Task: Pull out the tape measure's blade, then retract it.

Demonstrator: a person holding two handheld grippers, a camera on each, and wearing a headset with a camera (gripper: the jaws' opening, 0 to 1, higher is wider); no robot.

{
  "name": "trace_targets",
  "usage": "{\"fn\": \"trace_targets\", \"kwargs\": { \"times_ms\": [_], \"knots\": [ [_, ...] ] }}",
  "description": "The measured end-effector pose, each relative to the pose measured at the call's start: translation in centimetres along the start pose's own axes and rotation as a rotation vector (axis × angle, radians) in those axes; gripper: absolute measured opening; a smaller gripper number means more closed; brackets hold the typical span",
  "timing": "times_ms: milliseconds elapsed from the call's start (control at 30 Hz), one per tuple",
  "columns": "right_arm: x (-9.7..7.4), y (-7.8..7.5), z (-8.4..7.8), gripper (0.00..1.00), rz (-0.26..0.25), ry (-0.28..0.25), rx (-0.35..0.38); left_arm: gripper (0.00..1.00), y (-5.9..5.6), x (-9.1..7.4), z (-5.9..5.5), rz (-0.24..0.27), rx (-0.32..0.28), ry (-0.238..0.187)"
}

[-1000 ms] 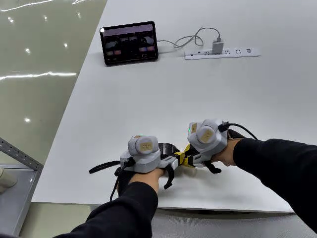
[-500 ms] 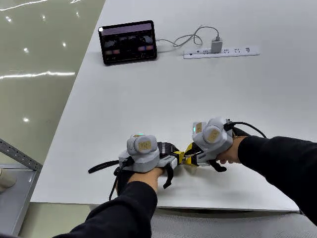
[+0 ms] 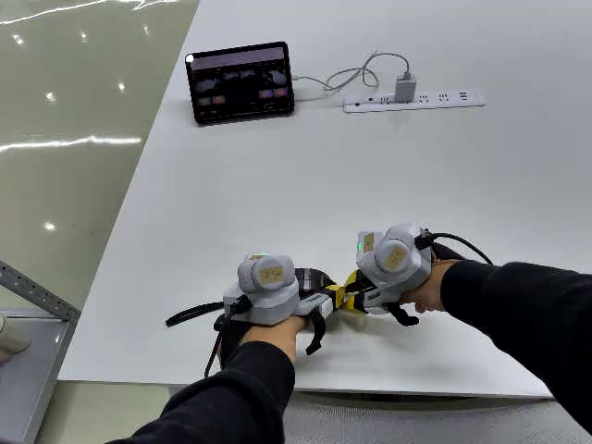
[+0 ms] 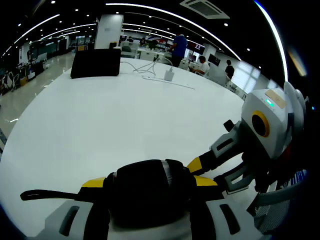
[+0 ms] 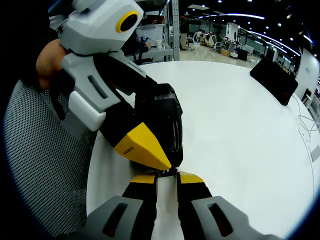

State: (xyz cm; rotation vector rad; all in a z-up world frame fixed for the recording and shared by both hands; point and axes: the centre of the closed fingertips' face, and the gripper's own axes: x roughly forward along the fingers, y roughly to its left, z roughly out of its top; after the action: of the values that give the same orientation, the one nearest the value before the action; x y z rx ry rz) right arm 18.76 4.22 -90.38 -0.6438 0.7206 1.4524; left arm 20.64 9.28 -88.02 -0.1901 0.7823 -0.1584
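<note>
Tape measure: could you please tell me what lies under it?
The white table lies under the tape measure; the left gripper covers its underside, so contact with the table cannot be seen.

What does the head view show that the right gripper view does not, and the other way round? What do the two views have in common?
The head view adds the tablet's lit screen, the right gripper seen from above, and a black strap lying on the white table beside the left gripper. The right gripper view adds a close look along its own yellow-tipped jaws, nearly together at the mouth of the tape measure and seemingly pinching the blade tip, plus a grey mesh surface. Both show the tape measure clamped in the left gripper on the table.
</note>
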Motion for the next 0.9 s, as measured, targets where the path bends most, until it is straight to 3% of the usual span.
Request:
{"fn": "trace_targets", "kwargs": {
  "times_ms": [433,567,600,900],
  "knots": [
    [0.1,0.0,0.0,0.11,-0.012,0.002,-0.002,0.63,-0.1,-0.1,0.1,0.001,0.01,-0.016],
    [0.2,0.1,-0.3,0.11,-0.017,0.023,0.008,0.63,-0.1,-0.1,-0.1,-0.007,0.04,-0.007],
    [0.1,-0.1,-0.4,0.12,-0.029,0.023,0.002,0.63,-0.1,-0.1,-0.3,-0.005,0.075,0.012],
    [-1.4,-0.3,-0.7,0.28,-0.04,0.003,0.079,0.69,-0.4,-0.3,0.3,-0.009,0.085,0.01]
  ]
}}
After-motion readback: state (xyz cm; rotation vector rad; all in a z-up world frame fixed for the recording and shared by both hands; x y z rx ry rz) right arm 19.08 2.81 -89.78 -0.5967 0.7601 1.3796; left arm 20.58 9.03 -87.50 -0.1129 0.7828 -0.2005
